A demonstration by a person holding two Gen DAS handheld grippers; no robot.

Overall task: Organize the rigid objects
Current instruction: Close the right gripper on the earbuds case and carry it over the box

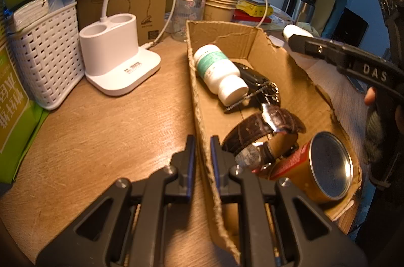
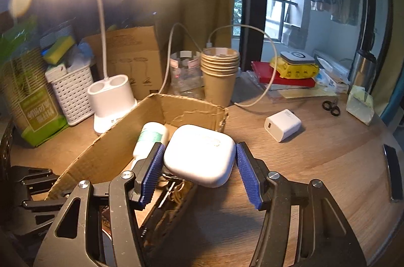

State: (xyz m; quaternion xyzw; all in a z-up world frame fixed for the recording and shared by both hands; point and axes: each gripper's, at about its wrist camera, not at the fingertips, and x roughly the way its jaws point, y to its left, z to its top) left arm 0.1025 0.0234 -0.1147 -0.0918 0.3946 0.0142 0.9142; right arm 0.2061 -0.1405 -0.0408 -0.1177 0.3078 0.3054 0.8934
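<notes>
A shallow cardboard box (image 1: pixel 199 100) lies on the wooden table and holds a white pill bottle (image 1: pixel 219 71), a dark key fob with rings (image 1: pixel 260 85), a brown leather watch (image 1: pixel 262 135) and a gold tin can (image 1: pixel 325 166). My left gripper (image 1: pixel 202 143) is shut on the box's left wall. My right gripper (image 2: pixel 198 155) is shut on a white earbud case (image 2: pixel 199 155) and holds it above the box's (image 2: pixel 113 148) right side; the case's end also shows in the left wrist view (image 1: pixel 294 30). The pill bottle shows beneath it (image 2: pixel 149 138).
A white lamp base (image 1: pixel 118 57) and a white basket (image 1: pixel 48 52) stand left of the box. Stacked paper cups (image 2: pixel 219 72), a plastic jar (image 2: pixel 185 75) and a carton (image 2: pixel 131 54) stand behind. A white charger (image 2: pixel 282 124), scissors (image 2: pixel 330 107) and books (image 2: pixel 285 77) lie right.
</notes>
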